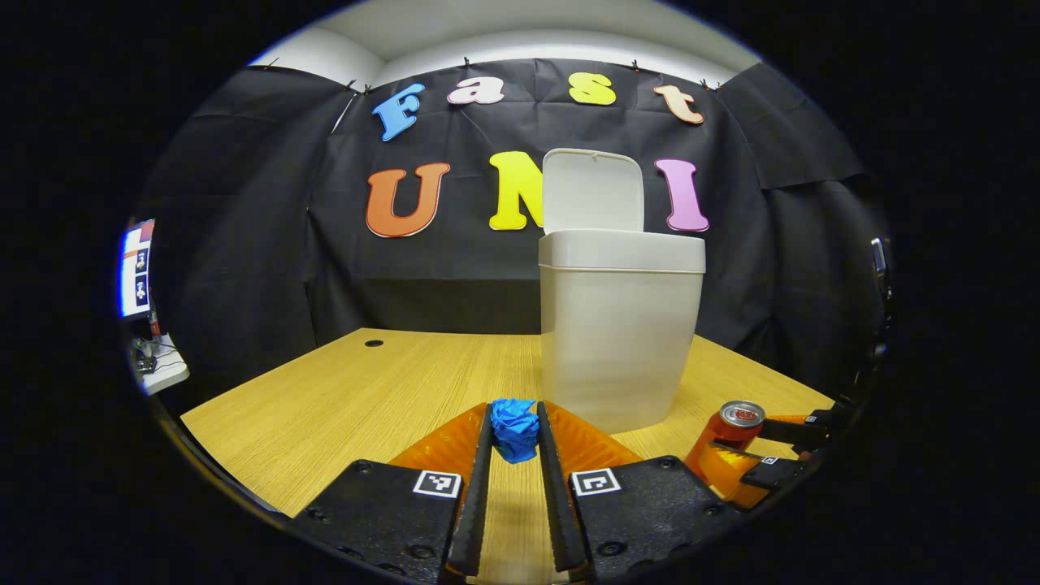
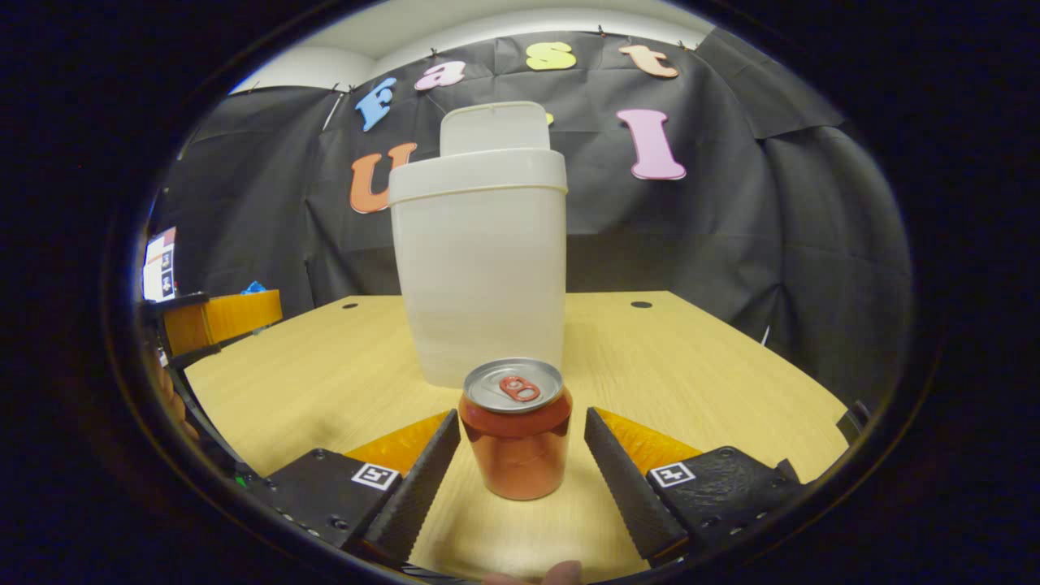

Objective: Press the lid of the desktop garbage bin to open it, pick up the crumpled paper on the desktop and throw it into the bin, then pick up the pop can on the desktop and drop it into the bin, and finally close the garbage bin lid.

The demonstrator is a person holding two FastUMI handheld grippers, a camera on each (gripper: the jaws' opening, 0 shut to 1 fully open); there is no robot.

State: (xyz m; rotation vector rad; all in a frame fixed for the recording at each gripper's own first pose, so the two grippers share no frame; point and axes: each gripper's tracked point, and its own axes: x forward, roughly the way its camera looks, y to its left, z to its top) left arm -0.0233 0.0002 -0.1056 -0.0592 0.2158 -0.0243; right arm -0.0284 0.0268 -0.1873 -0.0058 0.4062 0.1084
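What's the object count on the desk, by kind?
Garbage bin, lid open: 1
Crumpled paper, blue, between the left gripper fingers: 1
Pop can, upright, between the open right gripper fingers: 1
Total: 3

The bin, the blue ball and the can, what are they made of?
The garbage bin looks like matte, milky plastic, faintly see-through. The crumpled paper shows sharp creases, so likely paper. The pop can looks like metal: shiny coppery-red sides, silvery top with a pull tab.
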